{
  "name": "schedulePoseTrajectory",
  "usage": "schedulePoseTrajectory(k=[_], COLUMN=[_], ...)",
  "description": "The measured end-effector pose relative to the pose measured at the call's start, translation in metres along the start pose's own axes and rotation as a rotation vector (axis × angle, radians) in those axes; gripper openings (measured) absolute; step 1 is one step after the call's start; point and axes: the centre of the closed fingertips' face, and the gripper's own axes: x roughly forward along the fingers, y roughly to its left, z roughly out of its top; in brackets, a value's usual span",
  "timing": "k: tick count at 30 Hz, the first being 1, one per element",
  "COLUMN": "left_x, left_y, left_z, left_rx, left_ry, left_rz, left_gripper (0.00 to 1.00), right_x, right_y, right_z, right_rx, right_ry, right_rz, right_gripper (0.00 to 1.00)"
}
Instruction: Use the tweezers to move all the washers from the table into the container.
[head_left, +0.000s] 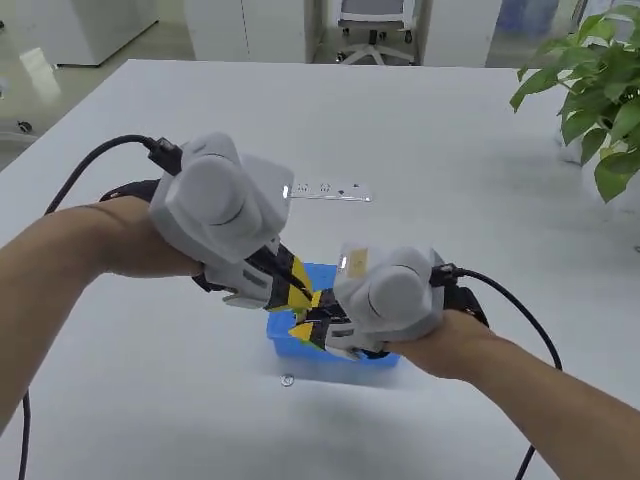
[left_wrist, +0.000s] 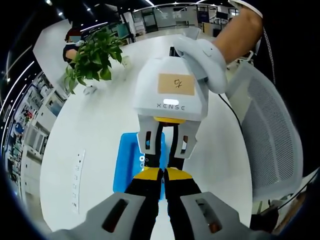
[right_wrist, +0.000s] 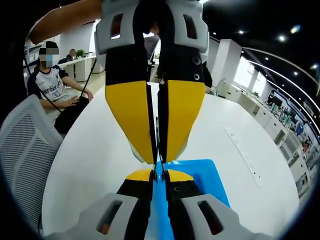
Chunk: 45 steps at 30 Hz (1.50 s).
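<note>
- A small round metal washer (head_left: 288, 380) lies flat on the smooth white table (head_left: 420, 140), just in front of the container (head_left: 283, 345) and apart from it.
- The container is a shallow blue rectangular tray, seemingly plastic, sitting under both tools.
- The right gripper (right_wrist: 159, 175) has its yellow-tipped black jaws drawn together over the blue tray.
- The left gripper (left_wrist: 162, 174) meets it tip to tip, its flat yellow pads (right_wrist: 131, 117) pressed nearly together. A thin sliver shows between them, too fine to identify.
- A long white power strip (head_left: 328, 190) lies farther back.
- A leafy green plant (head_left: 595, 100) stands at the table's far right edge.
</note>
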Motion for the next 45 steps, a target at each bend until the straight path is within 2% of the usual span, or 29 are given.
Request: schedulePoseTrajectory(k=[5, 15, 26, 45], left_x=[0.001, -0.005, -0.011, 0.004], left_y=[-0.003, -0.003, -0.012, -0.024], left_z=[-0.005, -0.01, -0.016, -0.034], left_rx=[-0.014, -0.029, -0.041, -0.082], left_ry=[-0.002, -0.012, -0.004, 0.01], left_rz=[-0.006, 0.01, 0.016, -0.025], left_gripper=[0.06, 0.06, 0.06, 0.06], right_x=[0.005, 0.009, 0.011, 0.025], right_y=[0.004, 0.004, 0.015, 0.031], right_z=[-0.002, 0.003, 0.006, -0.011], right_rx=[-0.001, 0.001, -0.008, 0.026], right_ry=[0.002, -0.011, -0.016, -0.006], right_rz=[0.012, 0.011, 0.024, 0.054], right_gripper=[0.11, 0.11, 0.11, 0.12])
